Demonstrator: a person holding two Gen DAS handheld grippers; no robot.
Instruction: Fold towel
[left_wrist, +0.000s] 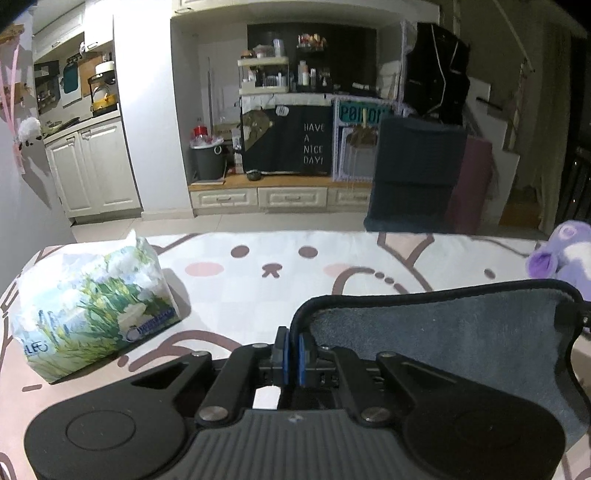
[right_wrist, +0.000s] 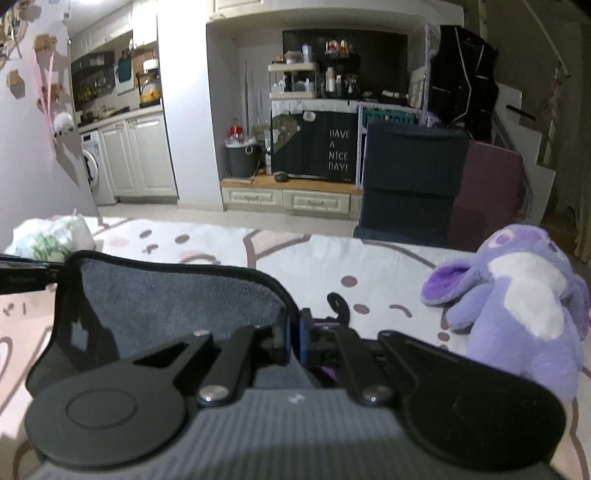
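Both grippers, left gripper (left_wrist: 291, 347) and right gripper (right_wrist: 294, 338), are pinching the grey towel's (left_wrist: 461, 332) dark-trimmed corners, jaws nearly closed, above a cartoon-print tablecloth (left_wrist: 258, 266) that is bearing a tissue pack (left_wrist: 92, 306) and purple plush (right_wrist: 517, 295), facing kitchen cabinets (right_wrist: 140, 155)

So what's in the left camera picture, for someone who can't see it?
The left gripper is shut on a corner of a grey fluffy towel with black trim, lifted above a white cartoon-face tablecloth. A flowery tissue pack sits to the left and a purple plush toy at the right edge.
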